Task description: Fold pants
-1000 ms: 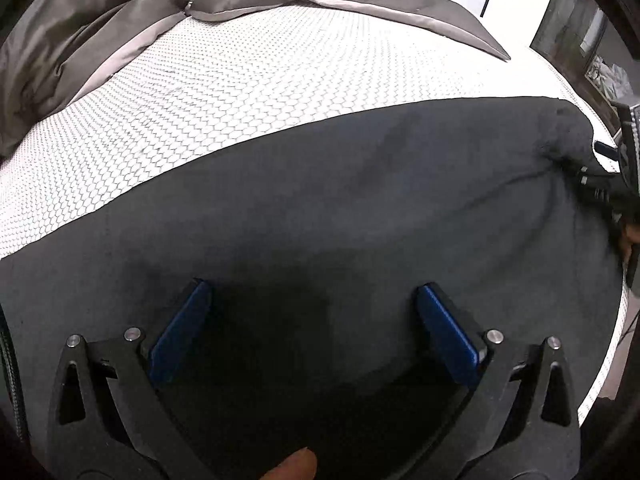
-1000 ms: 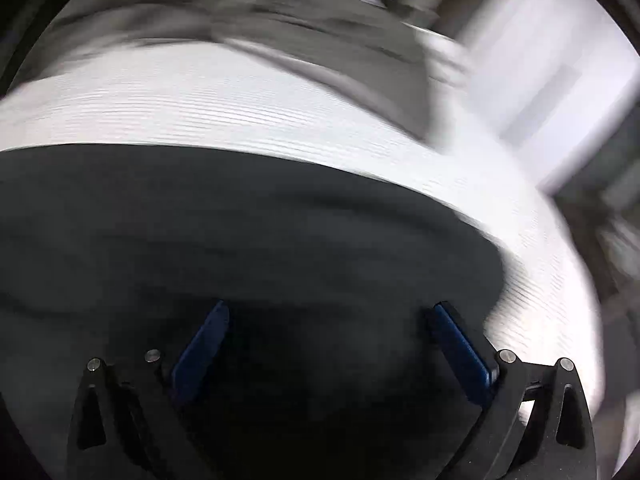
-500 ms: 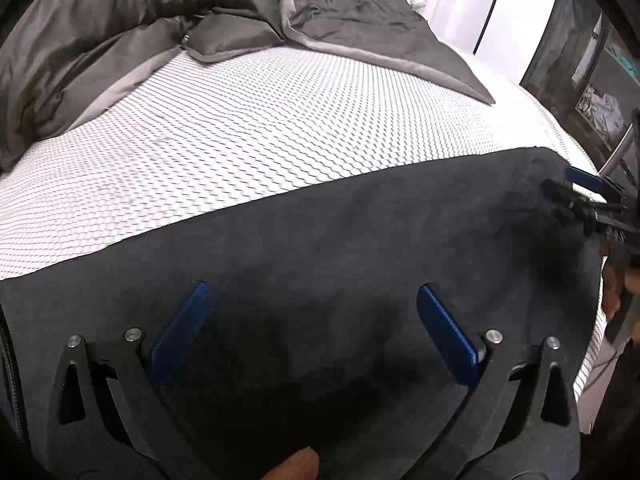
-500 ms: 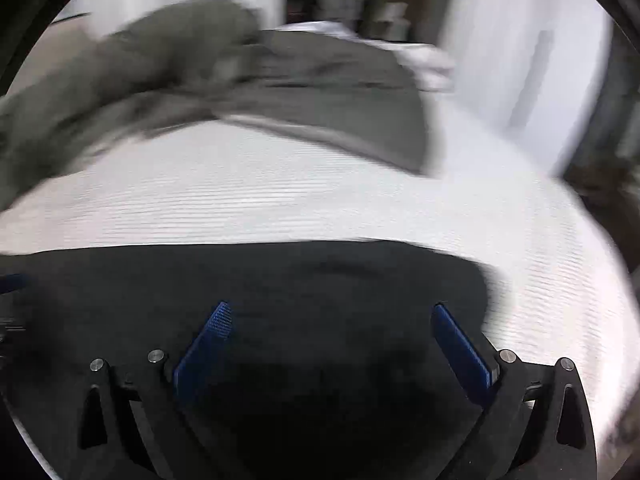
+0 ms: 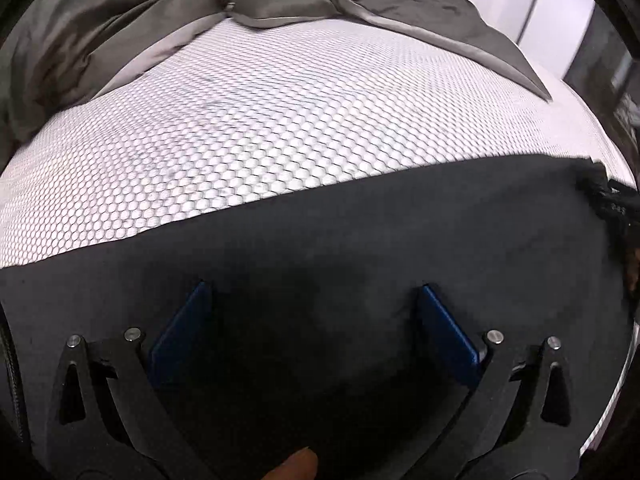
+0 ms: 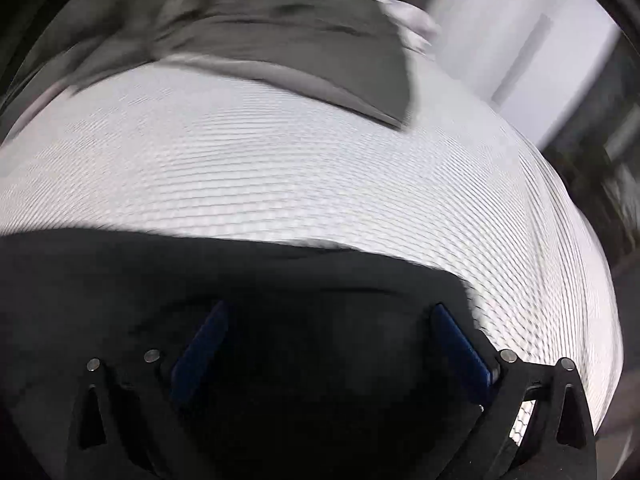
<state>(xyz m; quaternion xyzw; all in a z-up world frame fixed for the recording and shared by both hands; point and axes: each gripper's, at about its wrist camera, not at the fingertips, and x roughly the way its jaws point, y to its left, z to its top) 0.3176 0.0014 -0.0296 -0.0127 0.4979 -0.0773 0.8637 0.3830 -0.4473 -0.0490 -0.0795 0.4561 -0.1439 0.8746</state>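
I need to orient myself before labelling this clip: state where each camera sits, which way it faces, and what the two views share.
Left wrist: on the left gripper, facing along its open blue-padded fingers over the dark flat pants toward the white honeycomb mattress and the crumpled grey duvet; a fingertip shows at the bottom.
Right wrist: on the right gripper, open, facing the same way, blurred; no hand is seen.
Shared: pants, mattress, duvet.

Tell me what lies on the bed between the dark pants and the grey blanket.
Nothing: in both wrist views only bare white honeycomb mattress cover separates the far edge of the dark pants from the crumpled grey blanket. The right wrist view is blurred.
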